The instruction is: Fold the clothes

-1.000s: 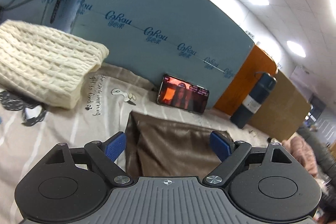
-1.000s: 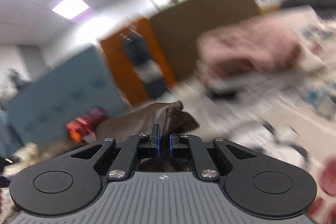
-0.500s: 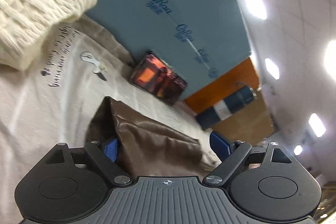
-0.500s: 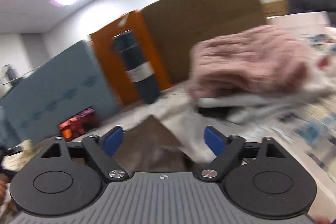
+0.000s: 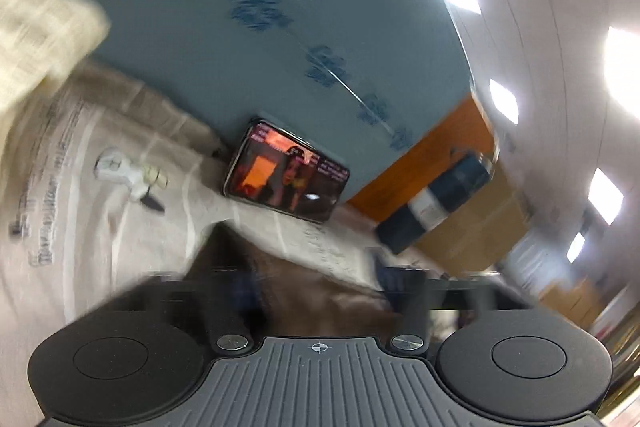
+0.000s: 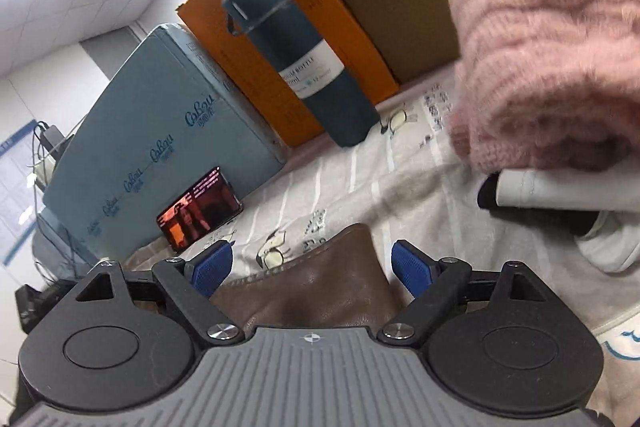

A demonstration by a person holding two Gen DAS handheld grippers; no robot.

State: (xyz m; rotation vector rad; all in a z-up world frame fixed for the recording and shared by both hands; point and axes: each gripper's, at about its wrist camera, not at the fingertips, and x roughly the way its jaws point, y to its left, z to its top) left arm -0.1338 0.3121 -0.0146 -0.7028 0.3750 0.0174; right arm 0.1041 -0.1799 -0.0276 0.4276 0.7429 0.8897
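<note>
- The brown garment (image 6: 316,287), a smooth leather-like piece, lies on the printed bedsheet (image 6: 360,179), near the phone (image 6: 200,207) and on the side of it towards both cameras.
- The left gripper (image 5: 320,291) is closing at this moment, with brown cloth between its smeared fingers. The blur hides whether the pads already press on it.
- The right gripper (image 6: 310,267) has its jaws wide apart. A peaked corner of the garment sits between the blue pads (image 6: 412,267), apparently touching neither.
- My reading of the step: take hold of the garment's near edge at two points for the next fold. To do it well, let the left jaws finish biting before any lift, and catch every layer of the edge, since slick cloth may slip.
- The right gripper would best close on the corner lower down, where the cloth is thicker than at the tip.
- In the right wrist view the corner points away from the camera, roughly towards the flask (image 6: 300,59), which stands beyond the phone.
- The garment's long axis cannot be told: too little of it shows.
</note>
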